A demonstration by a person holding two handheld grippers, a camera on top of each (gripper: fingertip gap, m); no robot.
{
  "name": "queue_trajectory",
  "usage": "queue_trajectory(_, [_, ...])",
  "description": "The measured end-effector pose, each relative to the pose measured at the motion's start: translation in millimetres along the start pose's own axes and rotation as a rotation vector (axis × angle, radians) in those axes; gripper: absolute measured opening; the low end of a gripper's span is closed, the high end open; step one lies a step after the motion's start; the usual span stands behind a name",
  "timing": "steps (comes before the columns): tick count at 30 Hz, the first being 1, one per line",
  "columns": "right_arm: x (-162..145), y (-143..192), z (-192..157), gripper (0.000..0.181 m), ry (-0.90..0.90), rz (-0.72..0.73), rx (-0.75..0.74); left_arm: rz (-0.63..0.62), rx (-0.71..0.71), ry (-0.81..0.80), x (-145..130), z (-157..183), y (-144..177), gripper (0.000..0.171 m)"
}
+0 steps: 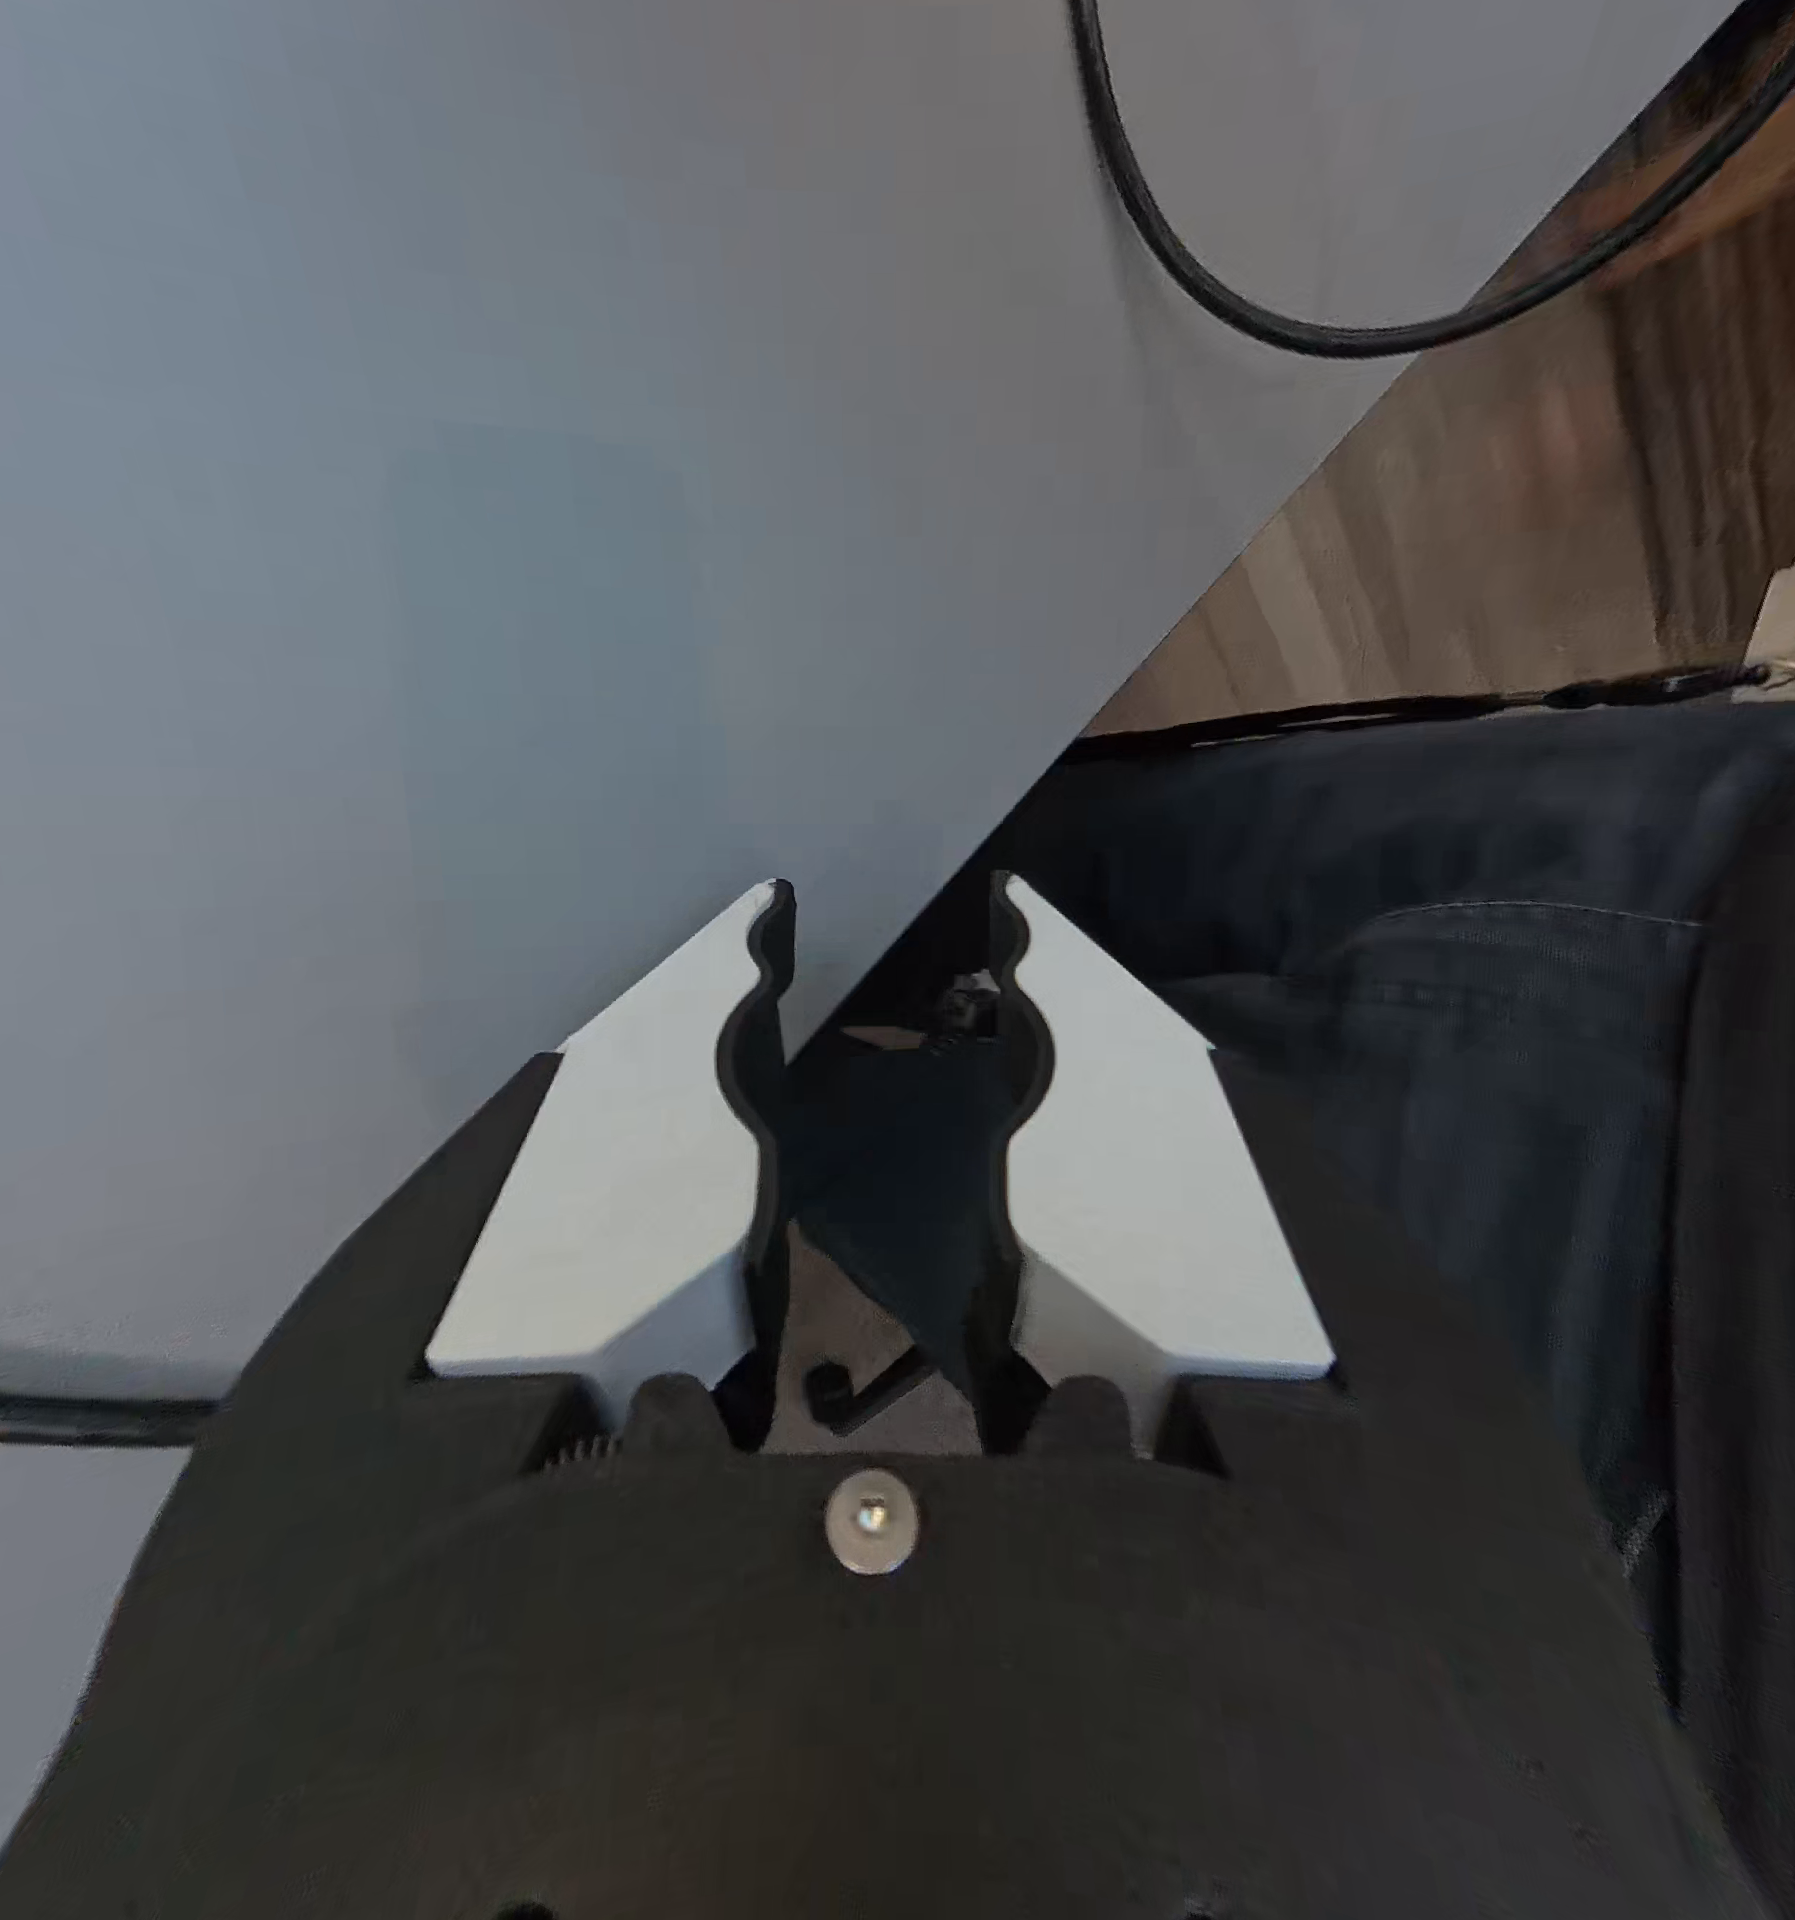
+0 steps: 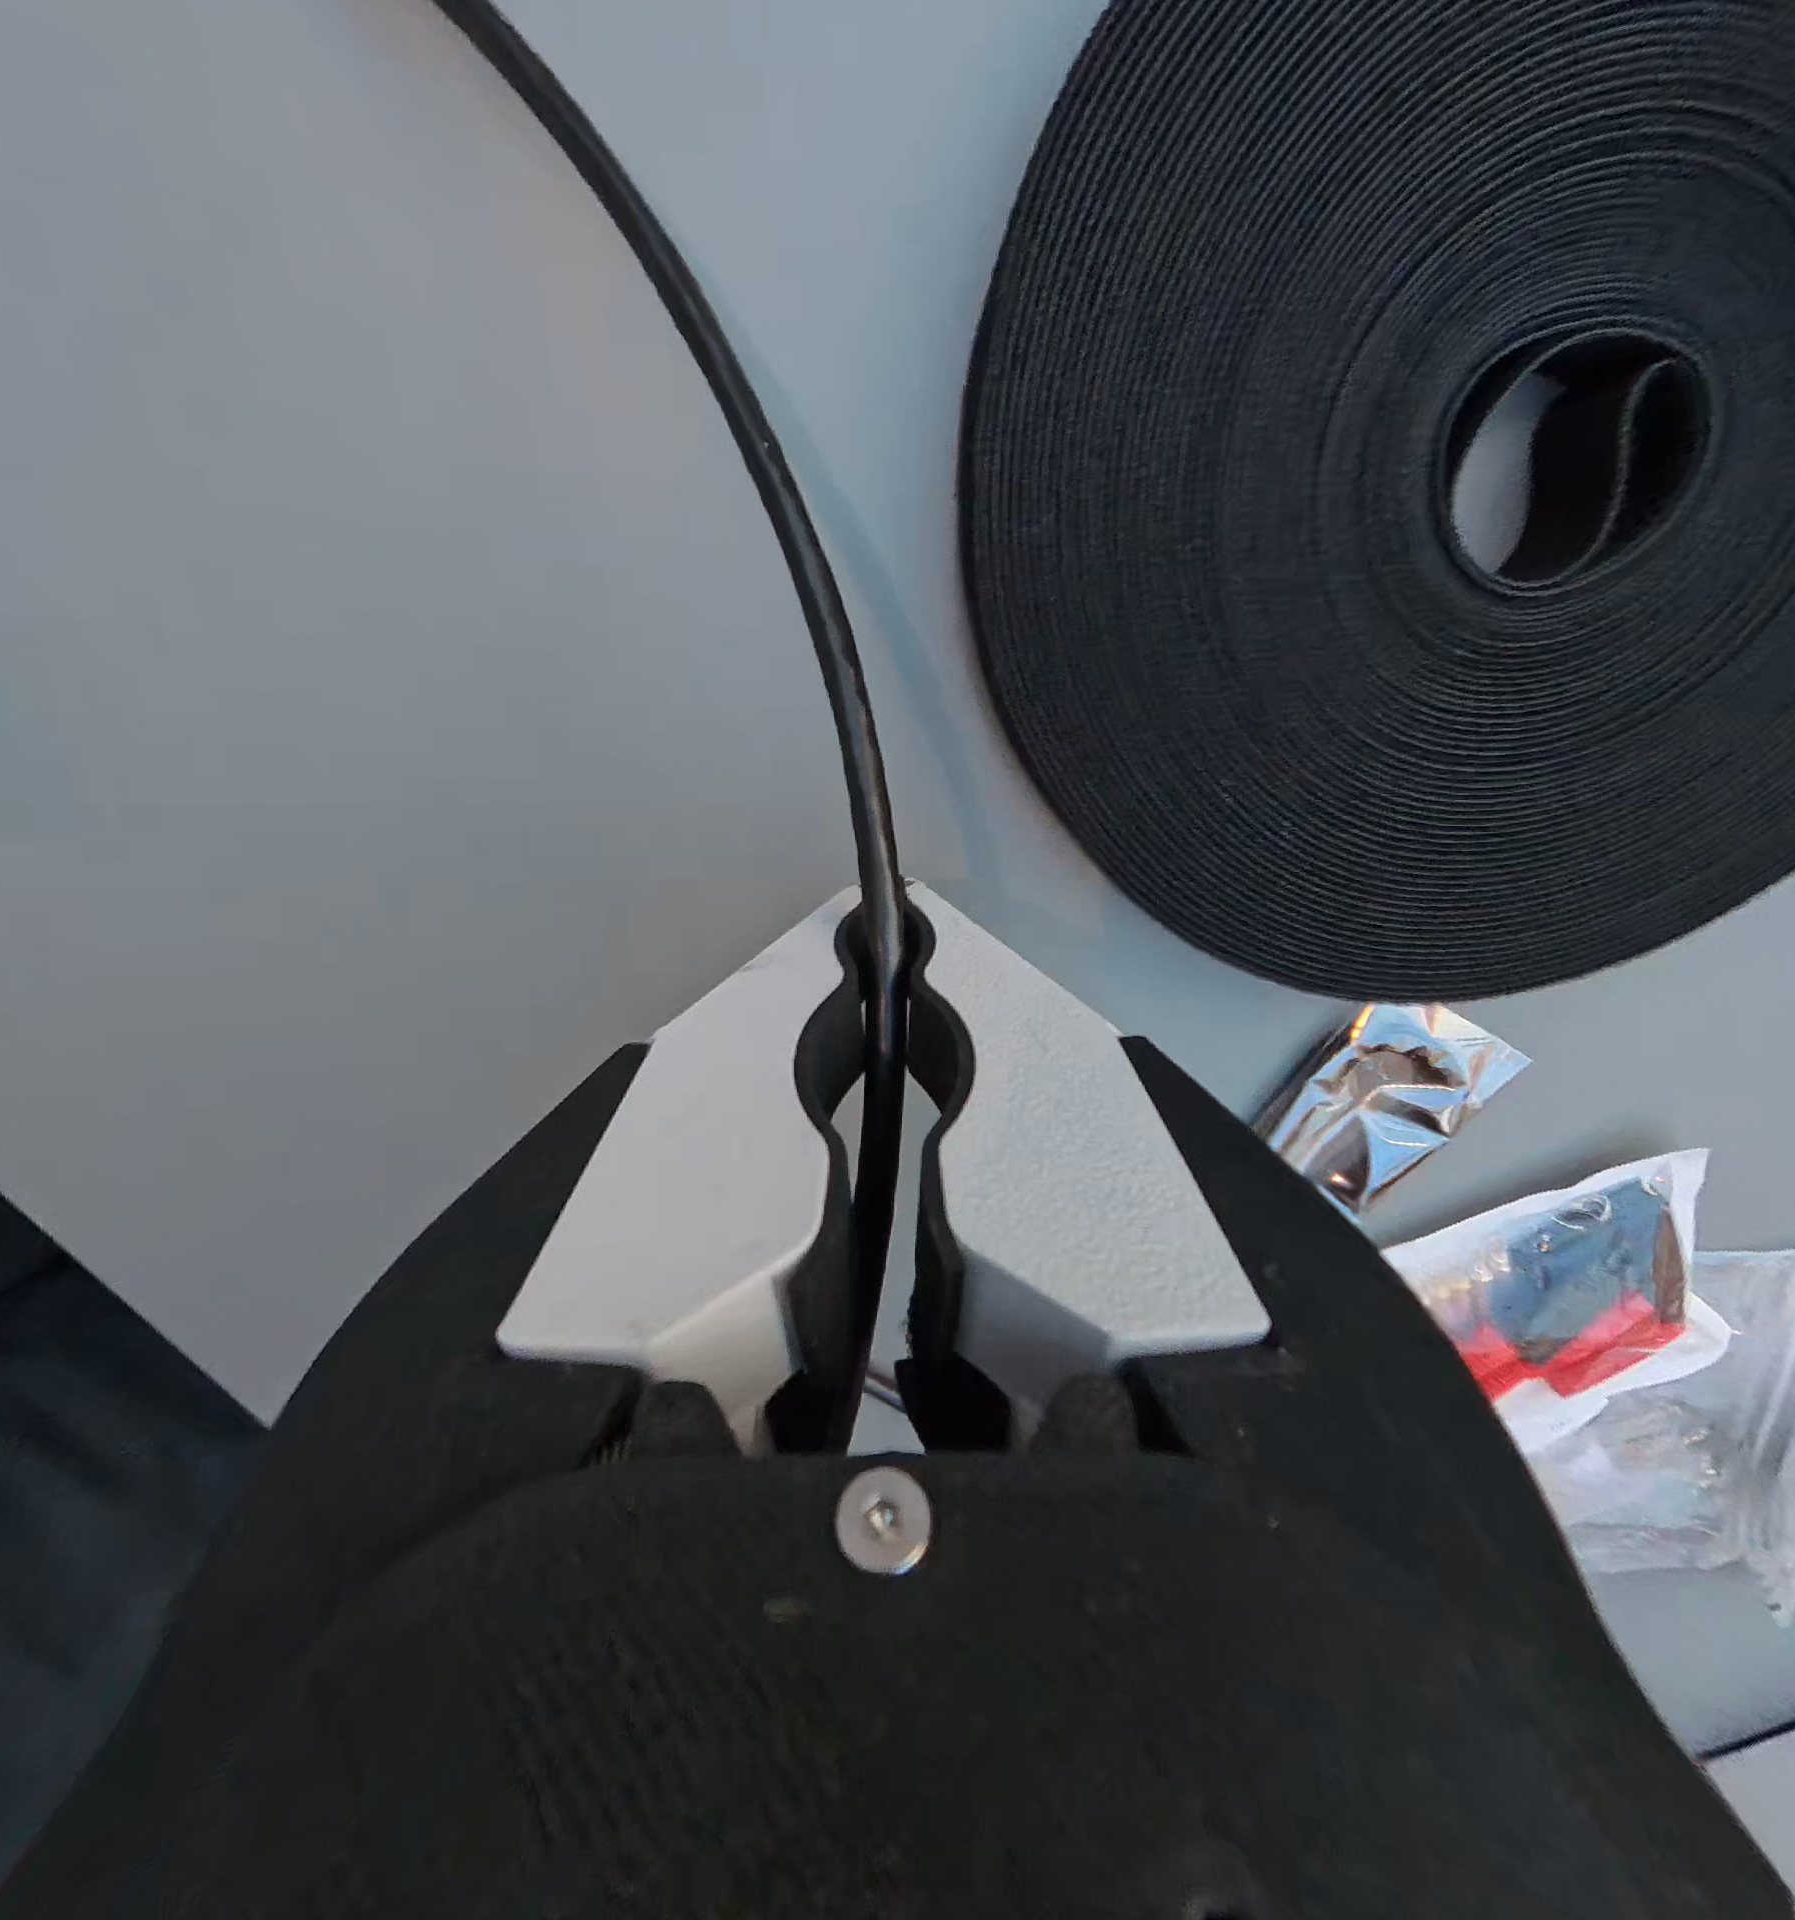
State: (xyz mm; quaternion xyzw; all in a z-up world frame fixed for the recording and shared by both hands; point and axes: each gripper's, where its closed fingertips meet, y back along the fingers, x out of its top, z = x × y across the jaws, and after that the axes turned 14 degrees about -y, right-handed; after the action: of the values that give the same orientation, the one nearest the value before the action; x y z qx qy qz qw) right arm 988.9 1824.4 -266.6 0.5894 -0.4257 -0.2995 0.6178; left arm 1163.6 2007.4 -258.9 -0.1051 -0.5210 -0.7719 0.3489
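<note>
Glossy black cable (image 2: 851,665) pinched between right gripper's (image 2: 882,935) contoured pads

A pale grey table (image 2: 301,520) carries everything. On it, in the right wrist view, a large flat roll of black hook-and-loop strap (image 2: 1392,582) lies on its side, its open core showing the tabletop through it. Just below the roll sits a small shiny silver foil pouch (image 2: 1392,1101), and beside that a clear plastic bag with blue and red parts inside (image 2: 1568,1299), next to more clear bags (image 2: 1766,1455). A black cable (image 2: 768,436) curves across the surface to the left of the roll. In the left wrist view the same grey table (image 1: 353,520) ends at a straight edge, with a black cable (image 1: 1288,332) looping over it and wooden floor (image 1: 1392,540) beyond.
</note>
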Motion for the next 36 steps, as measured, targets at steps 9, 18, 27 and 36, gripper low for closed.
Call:
queue_trajectory(9, [40.0,26.5,43.0,0.000,-0.014,0.037,-0.083,-0.310,0.038,-0.776,-45.2,-8.0,56.5,0.052])
queue_trajectory(18, [44.3,22.6,43.4,0.000,0.003,-0.015,-0.101,-0.349,0.172,-1.175,-18.4,-11.5,-12.0,0.013])
queue_trajectory(27, [66.7,100.4,15.9,0.052,-0.190,0.262,0.203,-0.281,-0.015,-0.539,-10.4,-12.2,-16.8,0.004])
queue_trajectory(36, [-85.0,194.7,30.6,0.051,-0.272,0.573,0.031,-0.105,0.098,-0.132,27.8,-24.8,-36.6,0.004])
